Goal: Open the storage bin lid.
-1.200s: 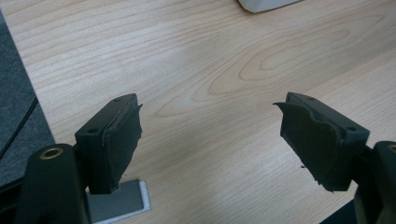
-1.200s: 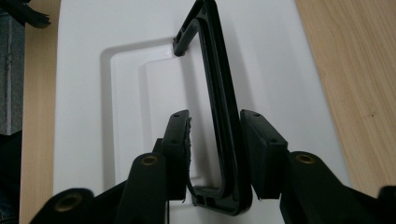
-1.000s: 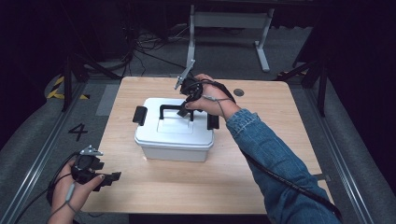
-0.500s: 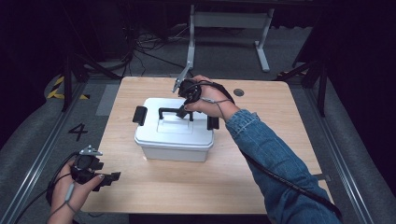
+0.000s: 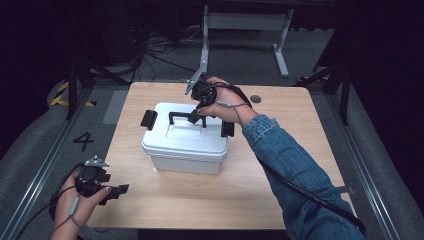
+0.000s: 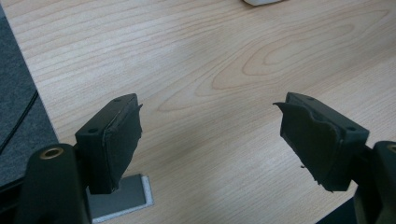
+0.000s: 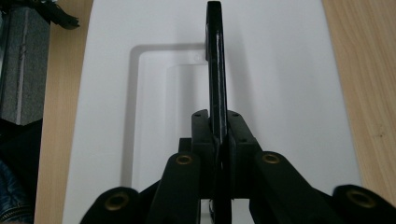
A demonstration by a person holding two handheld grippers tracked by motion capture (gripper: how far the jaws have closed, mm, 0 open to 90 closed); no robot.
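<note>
A white lidded box [image 5: 185, 145] stands in the middle of the wooden table [image 5: 295, 150]. Its black handle [image 5: 181, 115] is raised upright over the lid. My right gripper [image 5: 194, 118] is shut on that handle near its right end; in the right gripper view the thin black handle [image 7: 215, 60] runs up from between the closed jaws over the white lid [image 7: 280, 84]. My left gripper [image 5: 114, 192] hovers over the table's front left corner, open with nothing between its fingers [image 6: 114, 140].
Black latches stick out at the box's left [image 5: 148, 119] and right [image 5: 227, 128] ends. A dark round hole [image 5: 256, 99] marks the table's far side. A metal stand [image 5: 245, 30] rises behind the table. Grey floor and rails flank both sides.
The right gripper has stayed clamped on the handle, shifting slightly up and toward the far side. The left gripper has not moved.
</note>
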